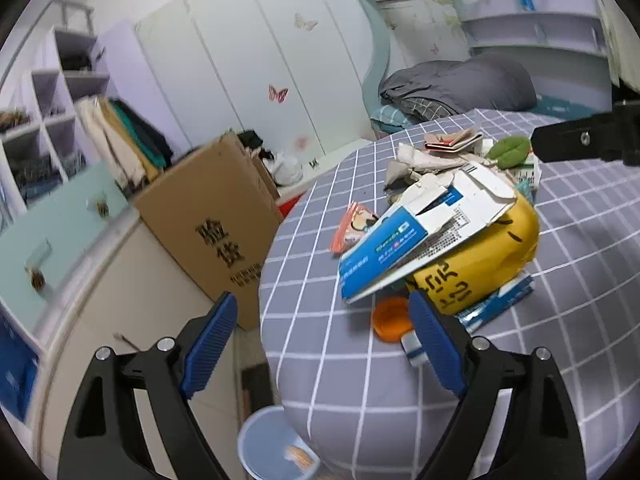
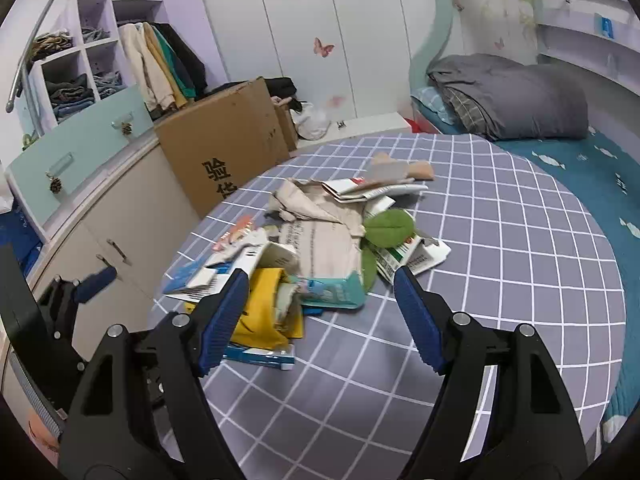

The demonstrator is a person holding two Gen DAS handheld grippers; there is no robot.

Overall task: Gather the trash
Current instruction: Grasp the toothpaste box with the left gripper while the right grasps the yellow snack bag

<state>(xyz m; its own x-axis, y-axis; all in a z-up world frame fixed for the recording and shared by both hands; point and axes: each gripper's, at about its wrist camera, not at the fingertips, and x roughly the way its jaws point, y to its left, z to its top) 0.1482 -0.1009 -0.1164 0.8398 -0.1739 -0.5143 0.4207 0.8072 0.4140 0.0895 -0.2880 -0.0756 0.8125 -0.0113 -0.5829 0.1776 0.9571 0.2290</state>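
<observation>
A pile of trash lies on the grey checked bed cover (image 1: 400, 380): a blue-and-white flattened box (image 1: 404, 236), a yellow bag (image 1: 480, 252), an orange lid (image 1: 390, 318), a red wrapper (image 1: 352, 224), crumpled paper (image 1: 420, 160) and a green leaf-shaped piece (image 1: 508, 150). My left gripper (image 1: 324, 320) is open and empty, just in front of the pile at the bed's edge. A blue bin (image 1: 276, 448) stands on the floor below it. My right gripper (image 2: 320, 296) is open and empty, over the near side of the pile with the yellow bag (image 2: 264, 308) and a teal packet (image 2: 336, 288).
A large cardboard box (image 1: 212, 224) stands on the floor left of the bed, with a low cabinet (image 1: 80, 260) and open shelves (image 1: 48, 120) further left. A grey duvet (image 2: 508, 100) lies at the head of the bed. White wardrobe doors (image 2: 320, 40) stand behind.
</observation>
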